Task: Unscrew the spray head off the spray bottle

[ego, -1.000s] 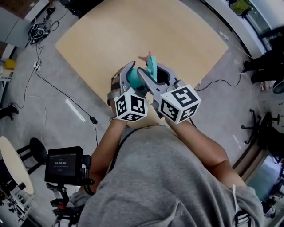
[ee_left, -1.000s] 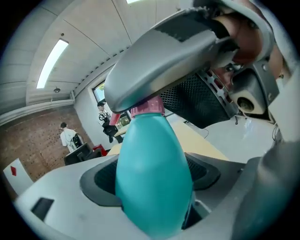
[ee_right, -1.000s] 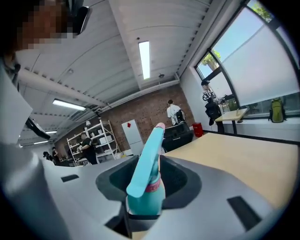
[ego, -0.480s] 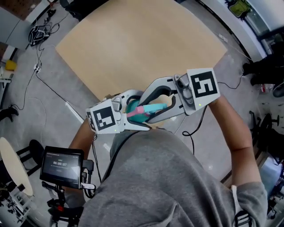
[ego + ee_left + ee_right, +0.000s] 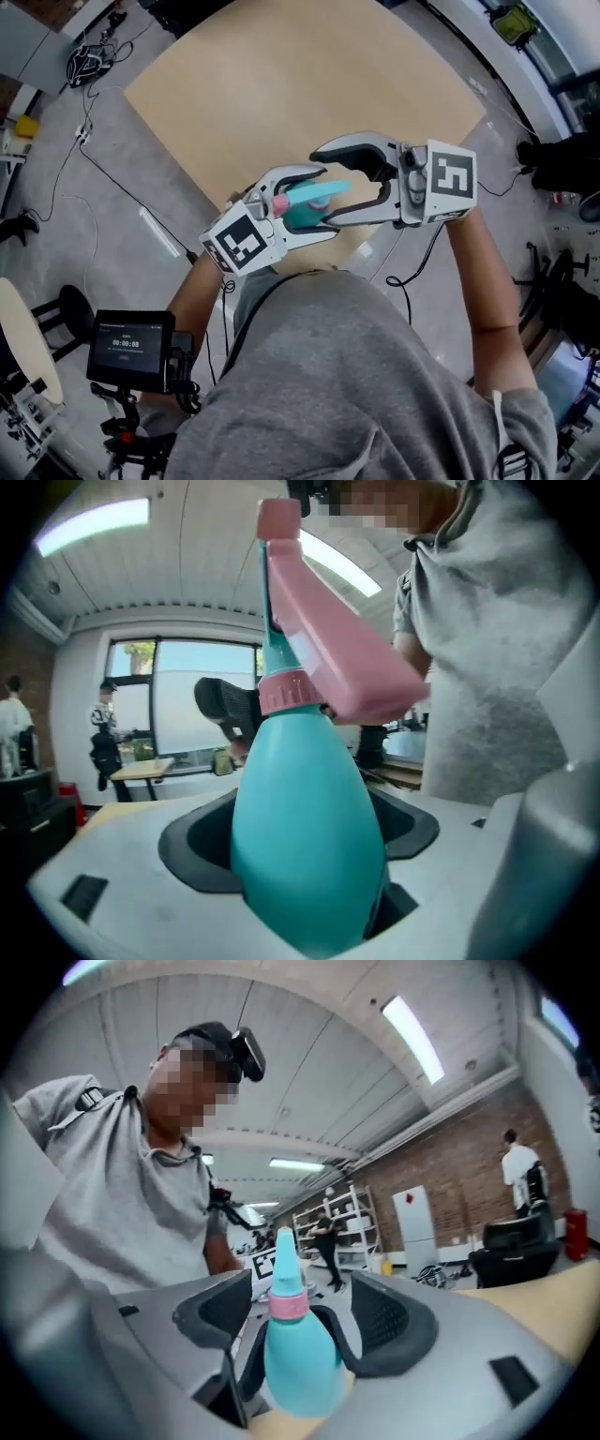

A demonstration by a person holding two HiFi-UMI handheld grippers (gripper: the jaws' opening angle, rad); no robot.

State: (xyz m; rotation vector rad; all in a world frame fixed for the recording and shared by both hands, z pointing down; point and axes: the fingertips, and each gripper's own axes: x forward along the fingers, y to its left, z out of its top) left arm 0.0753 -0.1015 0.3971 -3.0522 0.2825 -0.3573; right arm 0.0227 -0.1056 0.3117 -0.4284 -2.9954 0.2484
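The teal spray bottle (image 5: 302, 214) with a pink collar (image 5: 279, 202) is held in the air over the near edge of the table. My left gripper (image 5: 305, 204) is shut on its round body (image 5: 305, 855). In the left gripper view the pink collar (image 5: 284, 691) and pink trigger (image 5: 342, 653) rise above the jaws. My right gripper (image 5: 330, 186) reaches in from the right. Its jaws are opening and stand around the bottle (image 5: 300, 1363), with the pads (image 5: 394, 1321) clear of it on both sides.
A tan wooden table (image 5: 309, 84) lies ahead, its near corner under the grippers. A small screen on a stand (image 5: 131, 342) is at the lower left. Cables (image 5: 89, 66) run over the grey floor at the left. People stand in the room's background (image 5: 520, 1180).
The right jaws have spread apart off the bottle. Both grippers and the bottle have risen a little towards the table, and the left gripper has tilted.
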